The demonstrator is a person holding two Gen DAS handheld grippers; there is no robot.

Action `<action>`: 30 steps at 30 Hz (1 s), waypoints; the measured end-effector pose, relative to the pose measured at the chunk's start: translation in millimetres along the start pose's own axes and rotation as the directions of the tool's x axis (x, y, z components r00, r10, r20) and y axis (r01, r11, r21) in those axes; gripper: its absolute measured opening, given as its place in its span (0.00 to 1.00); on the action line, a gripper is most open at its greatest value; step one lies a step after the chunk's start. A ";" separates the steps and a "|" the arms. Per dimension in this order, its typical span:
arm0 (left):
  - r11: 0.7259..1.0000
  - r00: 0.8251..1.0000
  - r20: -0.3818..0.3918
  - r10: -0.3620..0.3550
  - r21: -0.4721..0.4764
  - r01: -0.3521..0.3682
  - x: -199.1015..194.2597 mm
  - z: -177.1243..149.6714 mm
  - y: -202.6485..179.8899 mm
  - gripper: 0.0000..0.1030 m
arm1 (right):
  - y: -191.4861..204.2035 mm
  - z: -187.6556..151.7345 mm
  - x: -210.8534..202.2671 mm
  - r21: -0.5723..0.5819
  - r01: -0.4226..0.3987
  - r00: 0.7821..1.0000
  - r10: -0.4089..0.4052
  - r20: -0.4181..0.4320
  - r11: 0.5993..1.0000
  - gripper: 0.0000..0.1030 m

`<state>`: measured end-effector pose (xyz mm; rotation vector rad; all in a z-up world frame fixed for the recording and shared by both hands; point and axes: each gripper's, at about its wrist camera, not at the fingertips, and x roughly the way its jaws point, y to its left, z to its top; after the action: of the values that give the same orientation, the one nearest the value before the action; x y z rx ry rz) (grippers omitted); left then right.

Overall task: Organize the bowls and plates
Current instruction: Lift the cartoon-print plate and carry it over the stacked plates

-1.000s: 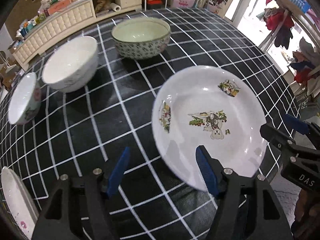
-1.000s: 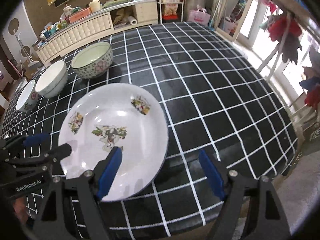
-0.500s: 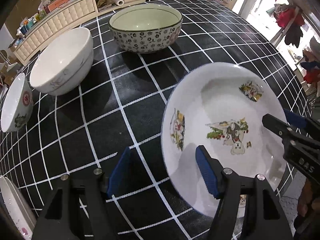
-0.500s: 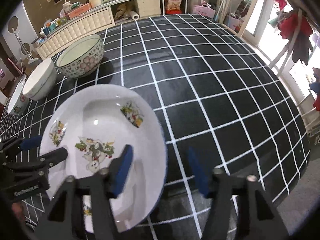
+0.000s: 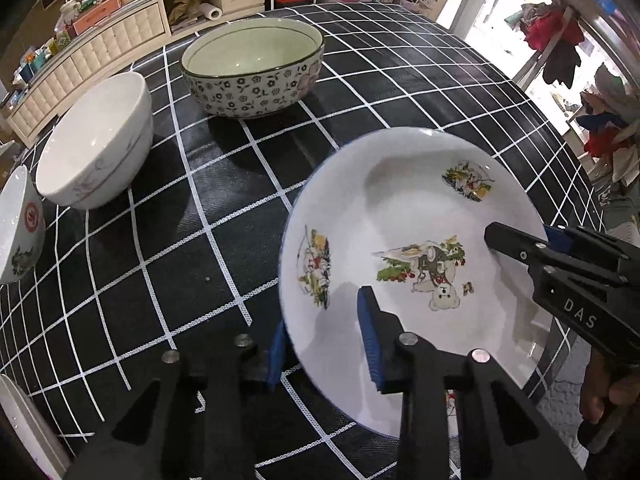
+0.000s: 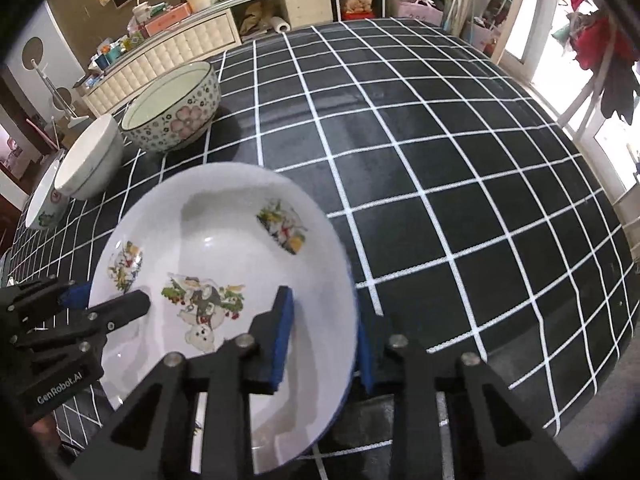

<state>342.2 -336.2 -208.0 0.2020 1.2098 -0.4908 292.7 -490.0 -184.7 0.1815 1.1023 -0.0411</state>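
A white plate with cartoon prints (image 5: 400,208) (image 6: 224,248) is held above the black checked table (image 5: 192,248). My left gripper (image 5: 324,344) is shut on its left rim, one pad above and one below. My right gripper (image 6: 320,336) is shut on its right rim in the same way. A flowered bowl (image 5: 252,68) (image 6: 172,108), a white bowl (image 5: 96,144) (image 6: 90,156) and a small bowl with a red mark (image 5: 18,224) (image 6: 42,200) stand in a row at the far left.
Another white plate's edge (image 5: 28,432) shows at the lower left of the left wrist view. A white cabinet (image 6: 168,52) with clutter stands behind the table. The table's right edge (image 6: 600,320) drops off toward a window and hanging clothes.
Both grippers have closed from open onto opposite rims of the plate. The plate has come nearer to both cameras and looks lifted off the table.
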 end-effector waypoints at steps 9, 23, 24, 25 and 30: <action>0.999 0.999 -0.018 0.032 0.016 -0.032 -5.2 -6.3 -5.8 0.26 | 9.1 -6.9 -9.9 0.001 0.009 1.000 -0.009 0.015 1.000 0.25; 0.996 0.997 0.038 0.061 -0.059 -0.059 -77.3 -61.8 49.1 0.26 | 90.3 -14.6 -52.3 -0.093 -0.035 0.998 0.039 0.047 0.995 0.24; 0.996 0.997 0.043 0.067 -0.070 -0.064 -83.8 -66.5 56.1 0.26 | 100.3 -14.9 -54.5 -0.104 -0.041 0.998 0.047 0.050 0.994 0.24; 0.994 0.996 0.049 0.075 -0.081 -0.070 -91.1 -71.5 63.5 0.26 | 108.5 -15.5 -55.7 -0.115 -0.047 0.997 0.053 0.052 0.992 0.24; 0.985 0.991 0.065 0.117 -0.136 -0.108 -124.1 -97.7 104.7 0.26 | 158.5 -19.5 -60.4 -0.175 -0.086 0.994 0.096 0.051 0.981 0.24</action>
<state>275.6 -173.1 -138.2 0.1368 1.1488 -0.3153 267.6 -334.2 -119.5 0.0748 1.0322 0.1299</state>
